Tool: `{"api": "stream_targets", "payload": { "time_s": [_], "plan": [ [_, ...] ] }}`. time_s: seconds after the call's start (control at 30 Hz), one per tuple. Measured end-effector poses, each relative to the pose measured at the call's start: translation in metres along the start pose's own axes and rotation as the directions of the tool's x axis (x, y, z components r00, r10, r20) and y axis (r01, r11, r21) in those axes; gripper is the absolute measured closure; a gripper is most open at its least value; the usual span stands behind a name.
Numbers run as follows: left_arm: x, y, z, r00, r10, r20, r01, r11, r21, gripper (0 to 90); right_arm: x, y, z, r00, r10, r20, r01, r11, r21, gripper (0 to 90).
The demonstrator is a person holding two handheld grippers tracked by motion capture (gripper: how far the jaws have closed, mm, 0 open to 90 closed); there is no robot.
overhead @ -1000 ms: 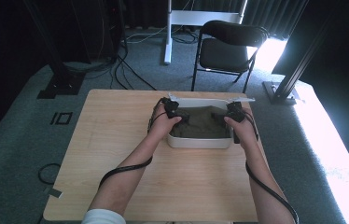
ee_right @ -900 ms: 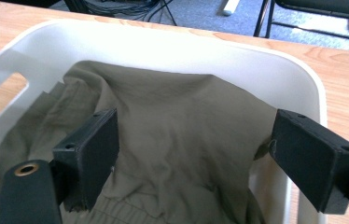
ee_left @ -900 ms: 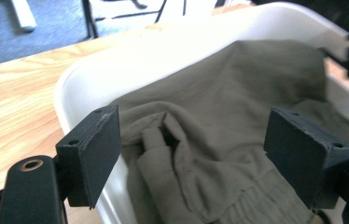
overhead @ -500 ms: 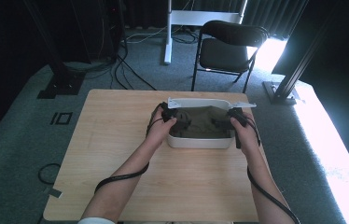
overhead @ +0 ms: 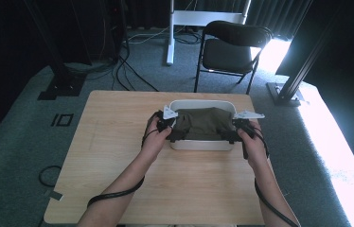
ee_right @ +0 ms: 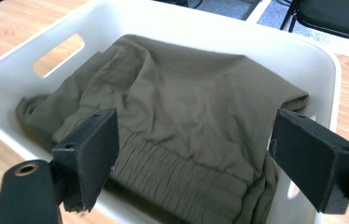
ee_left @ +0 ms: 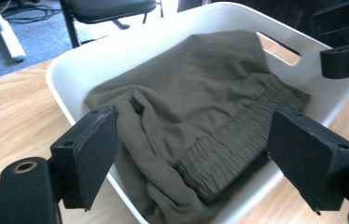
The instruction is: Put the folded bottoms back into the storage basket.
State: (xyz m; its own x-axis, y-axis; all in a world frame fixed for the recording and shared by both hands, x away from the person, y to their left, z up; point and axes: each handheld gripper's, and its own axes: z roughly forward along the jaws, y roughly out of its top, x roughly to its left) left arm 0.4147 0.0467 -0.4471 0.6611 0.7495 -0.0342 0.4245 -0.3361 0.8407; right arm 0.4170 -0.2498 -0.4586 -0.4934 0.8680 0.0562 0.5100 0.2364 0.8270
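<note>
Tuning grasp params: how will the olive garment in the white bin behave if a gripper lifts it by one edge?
Probably floppy: the olive garment lies in soft folds and slumps over the white bin's near rim, so it should drape and unfold rather than hold shape. Likely light, being thin fabric. The gathered elastic band looks thicker, so it is probably the surer grip point.

Olive-green folded garment (ee_left: 196,116) with elastic waistband, inside white handled basin (ee_left: 93,60) on wooden table (overhead: 118,137).

I count one tub (overhead: 202,144), one cloth (overhead: 202,124) in it, one table (overhead: 118,156), one chair (overhead: 232,47), and my two grippers (overhead: 171,135) (overhead: 234,136).
</note>
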Motion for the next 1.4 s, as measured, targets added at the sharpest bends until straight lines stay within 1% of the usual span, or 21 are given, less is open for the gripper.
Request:
{"api": "stream_targets", "payload": {
  "time_s": [0.03,0.13,0.17,0.2,0.27,0.3,0.33,0.37,0.43,0.47,0.53,0.6,0.73,0.83,0.9,0.97,1.07,1.13,1.27,1.37,1.4],
  "plan": [
    [0.0,0.0,0.0,1.0,0.0,0.0,0.0,1.0,0.0,16.9,0.0,0.0,0.0,1.0,0.0,0.0,0.0,1.0,0.0,15.7],
    [-0.006,-0.005,-0.009,1.0,0.0,0.005,0.0,0.9999,-0.013,16.9,0.005,-0.007,-0.008,0.9998,-0.019,-0.012,0.019,1.0,-0.006,14.3],
    [-0.006,-0.005,-0.009,1.0,0.0,0.005,0.0,0.9999,-0.013,16.9,0.007,-0.009,-0.011,0.9996,-0.023,-0.016,0.022,1.0,-0.005,14.3],
    [-0.009,-0.008,-0.013,0.9999,0.013,0.009,-0.013,0.9998,-0.014,16.9,0.008,-0.011,-0.013,0.9996,-0.025,-0.017,0.024,1.0,-0.008,14.3],
    [-0.01,-0.009,-0.015,0.9999,0.015,0.006,-0.015,0.9998,-0.015,16.9,0.009,-0.013,-0.015,0.9995,-0.029,-0.016,0.028,1.0,-0.013,14.3],
    [-0.013,-0.011,-0.019,0.9993,0.037,0.005,-0.037,0.9992,-0.017,16.9,0.011,-0.015,-0.018,0.9995,-0.028,-0.014,0.027,0.999,-0.019,14.3],
    [-0.013,-0.011,-0.019,0.9993,0.037,0.005,-0.037,0.9992,-0.017,16.9,0.011,-0.015,-0.018,0.9995,-0.028,-0.014,0.027,0.999,-0.019,14.3],
    [-0.016,-0.015,-0.022,0.999,0.044,0.007,-0.044,0.9988,-0.022,16.9,0.013,-0.021,-0.024,0.9997,-0.022,-0.007,0.022,0.999,-0.038,14.3],
    [-0.019,-0.019,-0.023,0.998,0.063,0.007,-0.063,0.9979,-0.018,16.9,0.013,-0.025,-0.028,0.9997,-0.022,-0.004,0.022,0.999,-0.046,14.3],
    [-0.019,-0.022,-0.024,0.9979,0.065,0.004,-0.065,0.9978,-0.011,16.9,0.013,-0.028,-0.03,0.9997,-0.023,0.001,0.023,0.999,-0.048,14.3],
    [-0.02,-0.025,-0.025,0.998,0.063,0.008,-0.063,0.998,-0.009,16.8,0.013,-0.033,-0.034,0.9998,-0.018,0.005,0.018,0.999,-0.051,14.3],
    [-0.021,-0.032,-0.029,0.9981,0.061,0.008,-0.061,0.9981,-0.009,16.8,0.012,-0.039,-0.039,0.9998,-0.018,0.006,0.018,0.998,-0.052,14.3],
    [-0.021,-0.04,-0.034,0.9987,0.05,0.012,-0.05,0.9987,-0.01,16.9,0.011,-0.051,-0.044,0.9997,-0.023,0.007,0.023,0.999,-0.034,14.3],
    [-0.021,-0.047,-0.038,0.9987,0.052,0.005,-0.052,0.9986,-0.007,16.9,0.008,-0.061,-0.047,0.9997,-0.017,0.016,0.018,1.0,-0.025,14.3],
    [-0.02,-0.05,-0.039,0.9984,0.056,0.001,-0.056,0.9984,-0.004,16.8,0.007,-0.068,-0.047,0.9999,-0.002,0.015,0.002,1.0,-0.02,14.3],
    [-0.018,-0.055,-0.04,0.9987,0.05,-0.002,-0.05,0.9987,0.001,16.9,0.006,-0.075,-0.047,0.9998,0.005,0.02,-0.005,1.0,-0.01,14.3],
    [-0.016,-0.063,-0.041,0.999,0.043,-0.004,-0.043,0.999,0.007,16.8,0.005,-0.086,-0.046,0.9992,0.029,0.026,-0.029,1.0,-0.004,14.3],
    [-0.015,-0.068,-0.041,0.9983,0.057,-0.01,-0.057,0.9982,0.017,16.8,0.005,-0.093,-0.045,0.9989,0.029,0.036,-0.029,1.0,-0.008,14.3],
    [-0.01,-0.079,-0.04,0.999,0.039,-0.021,-0.038,0.9986,0.035,16.8,0.005,-0.107,-0.044,0.9979,0.028,0.059,-0.027,1.0,-0.002,14.3],
    [-0.008,-0.087,-0.039,0.9992,0.03,-0.025,-0.029,0.9988,0.04,16.8,0.003,-0.118,-0.042,0.9971,0.031,0.069,-0.033,0.999,0.021,14.3],
    [-0.008,-0.087,-0.039,0.9992,0.03,-0.025,-0.029,0.9988,0.04,16.8,0.003,-0.118,-0.042,0.9971,0.031,0.069,-0.033,0.999,0.021,14.3]
  ]
}}
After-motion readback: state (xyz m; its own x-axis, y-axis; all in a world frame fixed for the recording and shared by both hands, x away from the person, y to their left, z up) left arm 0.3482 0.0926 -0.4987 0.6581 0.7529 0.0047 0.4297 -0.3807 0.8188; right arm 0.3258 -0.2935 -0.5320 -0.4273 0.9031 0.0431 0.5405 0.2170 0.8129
